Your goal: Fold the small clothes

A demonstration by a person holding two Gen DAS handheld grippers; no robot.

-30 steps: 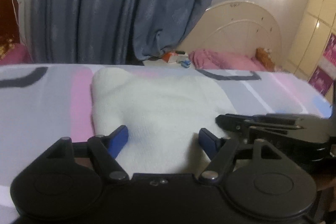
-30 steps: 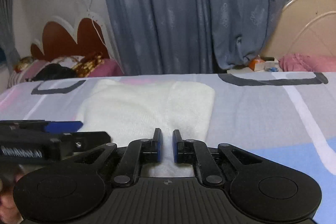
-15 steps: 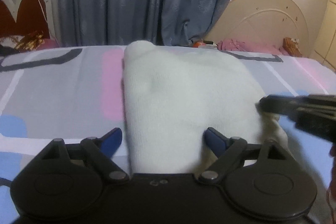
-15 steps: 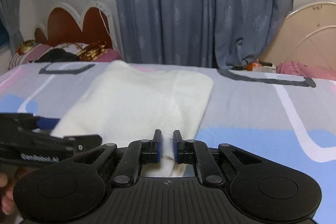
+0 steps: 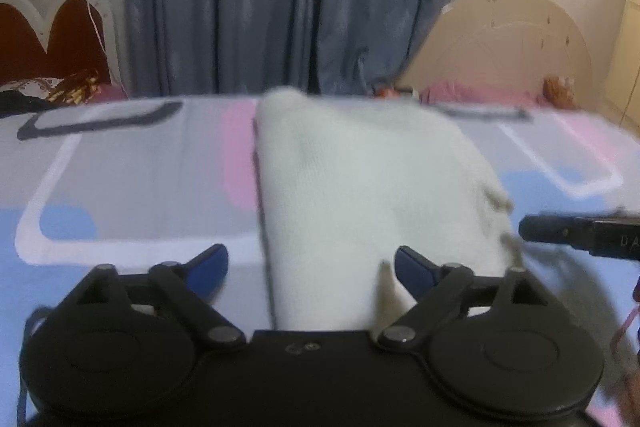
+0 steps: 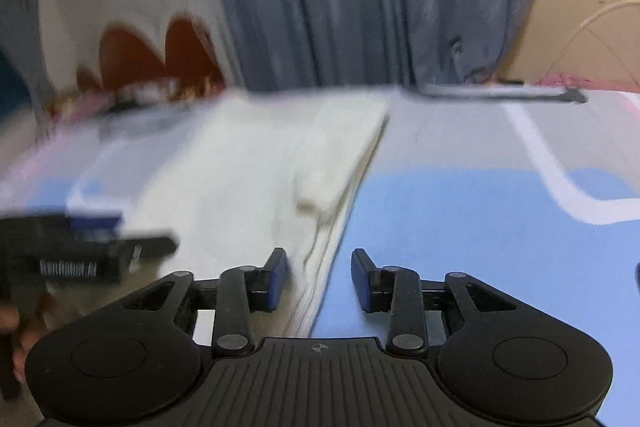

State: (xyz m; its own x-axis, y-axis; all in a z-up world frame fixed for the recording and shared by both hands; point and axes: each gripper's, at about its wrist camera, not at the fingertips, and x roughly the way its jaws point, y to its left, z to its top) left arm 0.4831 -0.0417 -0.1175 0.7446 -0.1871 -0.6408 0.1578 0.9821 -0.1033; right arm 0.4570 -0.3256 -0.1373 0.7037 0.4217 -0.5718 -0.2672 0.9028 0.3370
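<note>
While both grippers' fingers (image 5: 416, 267) have just been opening, free of the white garment (image 5: 360, 195), no writing reads clearly.

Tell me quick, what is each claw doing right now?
Left claw: open wide, holding nothing, white garment lying between.
Right claw: just been opening, grips nothing; the garment's edge lies between.

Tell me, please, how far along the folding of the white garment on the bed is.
Done: the white knit garment lies doubled on the patterned bedsheet, with stacked layers showing along its right edge. In hand: nothing; the left gripper stands wide open and the right gripper has just been opening, its pads clear of the cloth. Left: possibly another fold or tidying; I can't tell whether one is planned.
</note>
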